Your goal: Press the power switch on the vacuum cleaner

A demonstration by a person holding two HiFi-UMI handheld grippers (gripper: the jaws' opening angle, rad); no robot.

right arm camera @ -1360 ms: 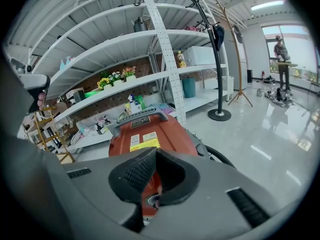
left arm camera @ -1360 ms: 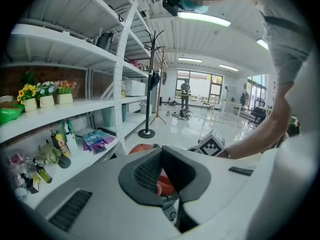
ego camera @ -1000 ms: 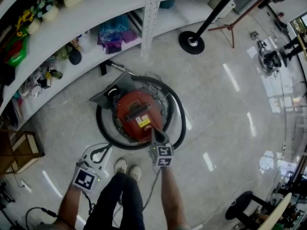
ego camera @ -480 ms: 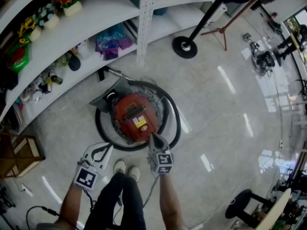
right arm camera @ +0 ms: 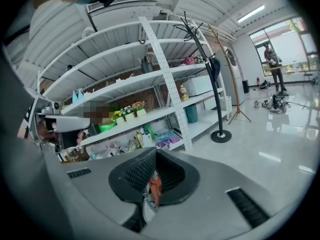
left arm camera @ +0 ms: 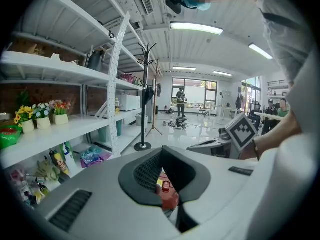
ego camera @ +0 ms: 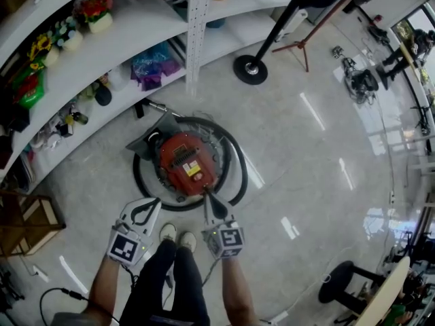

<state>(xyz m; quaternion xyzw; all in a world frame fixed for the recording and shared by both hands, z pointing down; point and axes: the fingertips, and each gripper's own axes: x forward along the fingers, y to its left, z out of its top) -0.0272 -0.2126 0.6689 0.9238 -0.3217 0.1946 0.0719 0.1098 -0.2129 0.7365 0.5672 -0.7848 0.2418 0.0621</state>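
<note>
A round red vacuum cleaner [ego camera: 183,166] stands on the pale floor, with a black grille and a yellow label on top. Its black hose [ego camera: 239,170] is coiled around it. I cannot make out the switch. My right gripper [ego camera: 206,195] is shut and points at the vacuum's near rim, its tip just over the hose coil. My left gripper [ego camera: 155,202] is shut and empty, hanging left of it, short of the hose. In the left gripper view, the red body [left arm camera: 169,198] shows through the left gripper [left arm camera: 162,151]. In the right gripper view, a red sliver [right arm camera: 156,184] shows through the right gripper [right arm camera: 156,151].
White shelves [ego camera: 129,15] with flower pots, bottles and a purple bag curve along the far left. A coat stand's black base [ego camera: 249,68] sits beyond the vacuum. A wooden crate [ego camera: 27,223] is at the left and a black stool [ego camera: 340,277] at the lower right. The person's shoes [ego camera: 175,237] are below the vacuum.
The head view has pulled up and back. My right gripper's tip has drawn back from the vacuum's red top to its near rim. The left gripper has hardly moved.
</note>
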